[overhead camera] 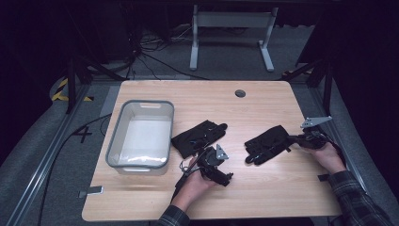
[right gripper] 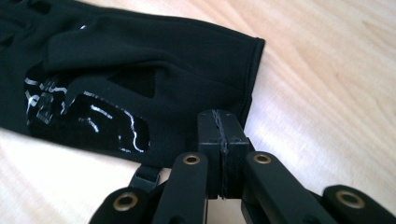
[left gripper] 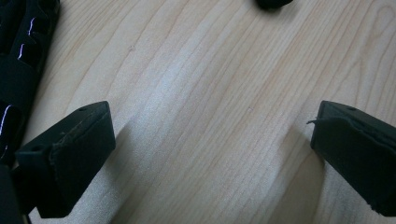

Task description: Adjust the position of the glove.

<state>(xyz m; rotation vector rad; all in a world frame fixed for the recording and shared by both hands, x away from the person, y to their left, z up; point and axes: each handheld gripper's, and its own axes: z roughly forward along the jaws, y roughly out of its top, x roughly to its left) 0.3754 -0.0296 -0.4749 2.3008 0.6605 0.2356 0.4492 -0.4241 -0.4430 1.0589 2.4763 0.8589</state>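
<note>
right gripper (right gripper: 223,140) clamped on cuff of right glove (overhead camera: 267,143), mid-right | left gripper (left gripper: 212,154) wide, empty, beside left glove (overhead camera: 197,137) | bin (overhead camera: 116,141) at left holds neither glove; both left

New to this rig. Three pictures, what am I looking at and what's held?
No robot arm here: a person holds a handheld two-jaw gripper in each hand. The high view looks down on a wooden table; the other two pictures come from cameras riding on the grippers. On the table lie a grey bin and two black gloves. The left gripper is open over bare wood beside the left glove. The right gripper is shut at the cuff edge of the right glove, and seems to pinch its hem, though the contact itself is hidden.
</note>
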